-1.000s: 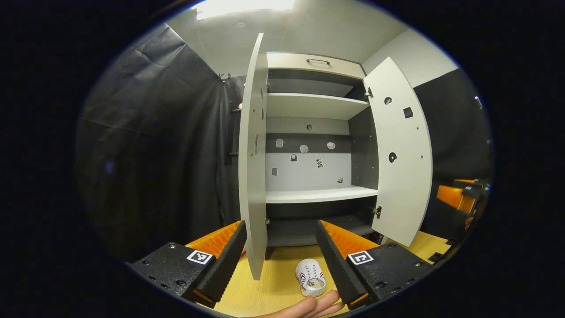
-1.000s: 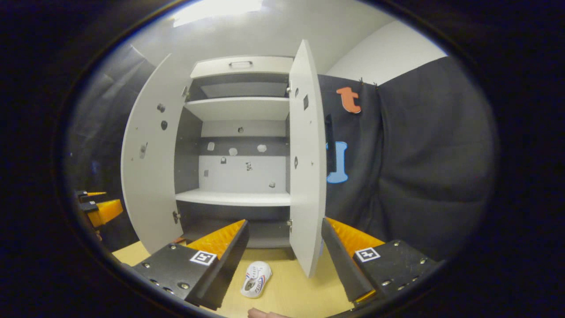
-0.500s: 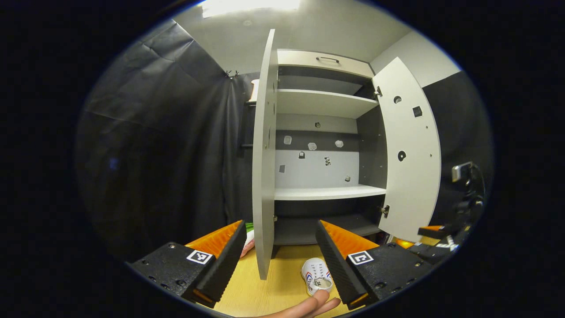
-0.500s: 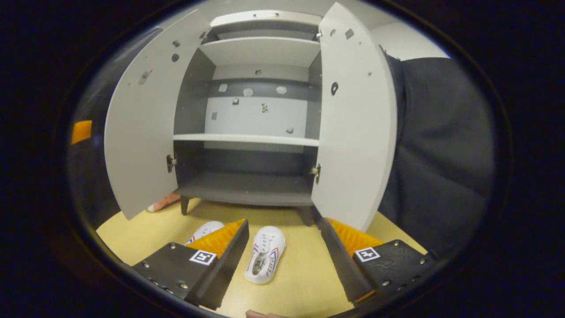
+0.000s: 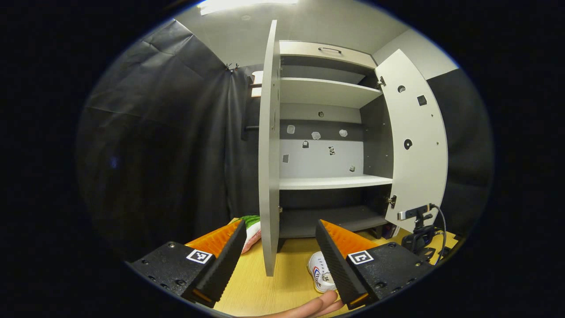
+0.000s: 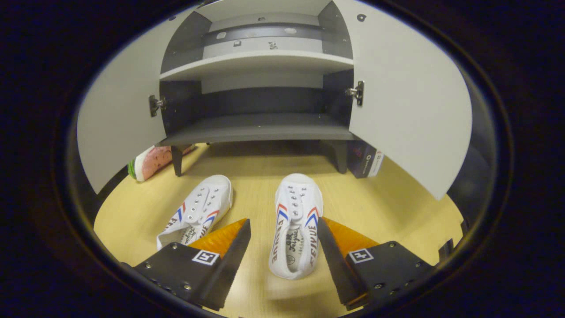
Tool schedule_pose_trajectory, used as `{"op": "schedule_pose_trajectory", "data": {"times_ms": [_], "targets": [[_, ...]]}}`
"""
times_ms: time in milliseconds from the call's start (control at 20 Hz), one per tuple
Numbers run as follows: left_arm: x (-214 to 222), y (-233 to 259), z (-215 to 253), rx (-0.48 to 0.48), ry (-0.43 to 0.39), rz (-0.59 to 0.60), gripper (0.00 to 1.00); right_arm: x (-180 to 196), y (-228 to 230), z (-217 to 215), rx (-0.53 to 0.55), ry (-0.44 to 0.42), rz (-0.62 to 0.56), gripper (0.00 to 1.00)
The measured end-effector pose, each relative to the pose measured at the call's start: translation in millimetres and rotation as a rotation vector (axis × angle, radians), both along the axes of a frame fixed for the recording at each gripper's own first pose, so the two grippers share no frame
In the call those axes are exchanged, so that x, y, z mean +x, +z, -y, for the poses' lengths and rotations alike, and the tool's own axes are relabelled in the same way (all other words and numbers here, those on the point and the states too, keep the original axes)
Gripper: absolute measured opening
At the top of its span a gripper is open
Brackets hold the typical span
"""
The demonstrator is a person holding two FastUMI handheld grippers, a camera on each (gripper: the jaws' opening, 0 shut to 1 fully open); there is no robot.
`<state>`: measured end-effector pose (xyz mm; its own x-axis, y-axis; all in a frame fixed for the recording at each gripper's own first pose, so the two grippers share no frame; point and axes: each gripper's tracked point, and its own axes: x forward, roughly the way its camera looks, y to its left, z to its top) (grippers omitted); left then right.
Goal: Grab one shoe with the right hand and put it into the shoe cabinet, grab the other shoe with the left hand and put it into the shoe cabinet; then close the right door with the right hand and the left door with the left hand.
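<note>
Dropping toward the floor, the right gripper [image 6: 282, 260] now straddles one shoe [image 6: 295, 225], fingers spread, ready to clamp; the left gripper [image 5: 280, 258] hangs open, waiting.

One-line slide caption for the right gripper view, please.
Open right gripper straddles a white shoe on the yellow floor; the second shoe lies beside it before the open shoe cabinet.

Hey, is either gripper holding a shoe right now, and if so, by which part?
Nothing is held. The right gripper is open, its fingers either side of the right-hand shoe without pressing it. The left gripper is open too.
</note>
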<state>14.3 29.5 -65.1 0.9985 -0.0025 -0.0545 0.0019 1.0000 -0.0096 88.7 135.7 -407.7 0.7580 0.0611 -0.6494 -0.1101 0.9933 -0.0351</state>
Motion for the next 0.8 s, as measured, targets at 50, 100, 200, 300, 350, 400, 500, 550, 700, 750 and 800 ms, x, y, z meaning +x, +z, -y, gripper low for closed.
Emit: {"op": "schedule_pose_trajectory", "data": {"times_ms": [50,100,200,300,350,400,500,550,700,750,800], "targets": [[0,0,0,0.001,-0.002,0.005,0.96,2,-8,-1,0.004,-0.007,-0.013,0.91],[1,0,-1,0.001,0.0,0.003,0.96,4,-14,-1,0.002,-0.018,-0.026,0.9],[0,-1,1,-0.006,-0.012,0.01,0.96,11,-17,1,-0.012,-0.036,-0.01,0.87],[2,-1,11,-0.01,-0.041,0.021,0.92,11,-23,-7,0.031,-0.044,-0.023,0.81],[3,-3,14,-0.005,-0.053,0.026,0.95,8,-25,-10,0.06,-0.052,-0.035,0.81],[4,-2,19,-0.002,-0.069,0.037,0.96,5,-24,-18,0.098,-0.052,-0.04,0.8],[9,-1,31,0.002,-0.1,0.053,0.96,9,-34,-14,0.056,-0.043,-0.04,0.8],[12,-2,36,0.002,-0.111,0.054,0.96,16,-41,-3,0.018,-0.077,-0.041,0.79],[25,-1,49,0.01,-0.139,0.059,0.96,33,-49,-7,0.143,-0.158,-0.044,0.24],[31,-2,52,0.013,-0.143,0.056,0.96,37,-51,-5,0.167,-0.158,-0.039,0.24],[37,-3,55,0.017,-0.144,0.049,0.96,38,-56,-7,0.221,-0.158,-0.041,0.15]]}}
